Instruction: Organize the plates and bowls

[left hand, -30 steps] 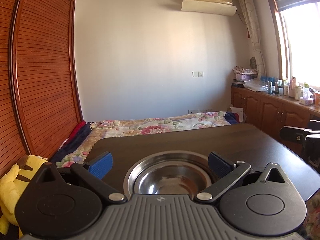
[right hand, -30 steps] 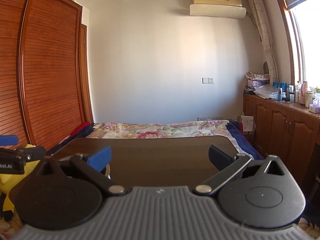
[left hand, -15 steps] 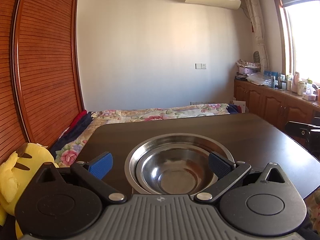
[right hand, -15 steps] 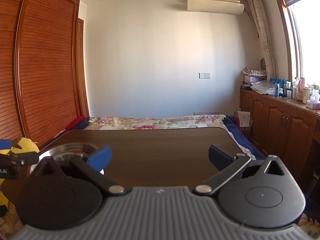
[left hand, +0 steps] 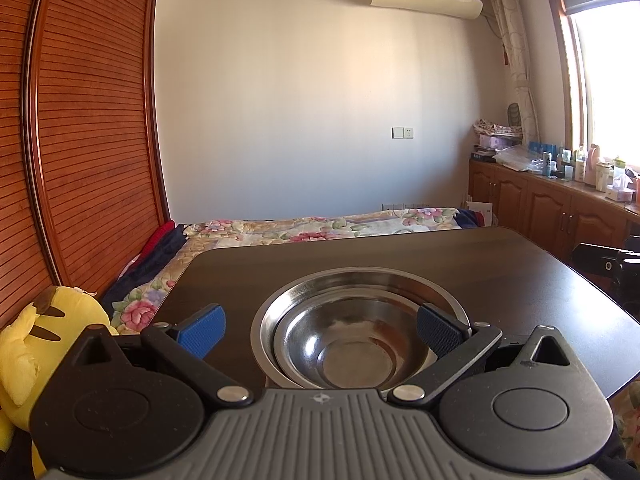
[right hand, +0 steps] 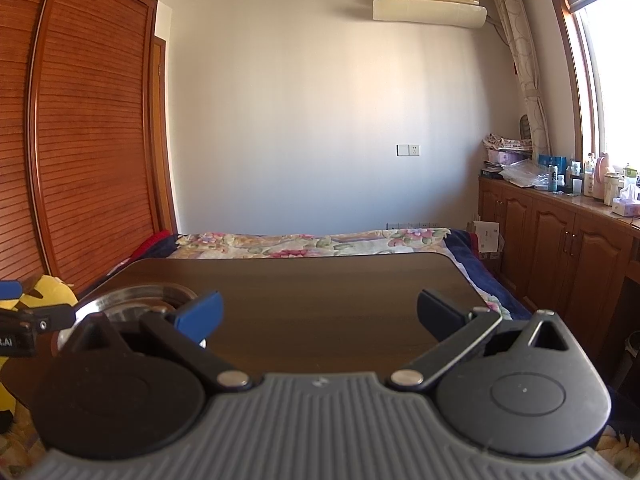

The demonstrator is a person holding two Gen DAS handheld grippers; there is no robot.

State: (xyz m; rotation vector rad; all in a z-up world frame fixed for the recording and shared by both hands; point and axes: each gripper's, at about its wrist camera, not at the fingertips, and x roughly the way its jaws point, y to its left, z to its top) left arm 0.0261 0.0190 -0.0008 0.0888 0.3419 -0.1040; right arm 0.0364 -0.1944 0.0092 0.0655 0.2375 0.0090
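Item: steel bowl (left hand: 356, 336) nested in a steel plate (left hand: 288, 300) on the dark table (left hand: 500, 264); likely light, rigid, slippery, best pinched at the rim; left tool (left hand: 318, 326) and right tool (right hand: 318, 312) spread wide, empty.

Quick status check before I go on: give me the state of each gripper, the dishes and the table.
left gripper: open, fingers either side of the dishes, holding nothing
right gripper: open, empty, over bare tabletop
steel bowl: upright, nested in the plate
steel plate: flat on the table
table: dark wood, holds only this stack
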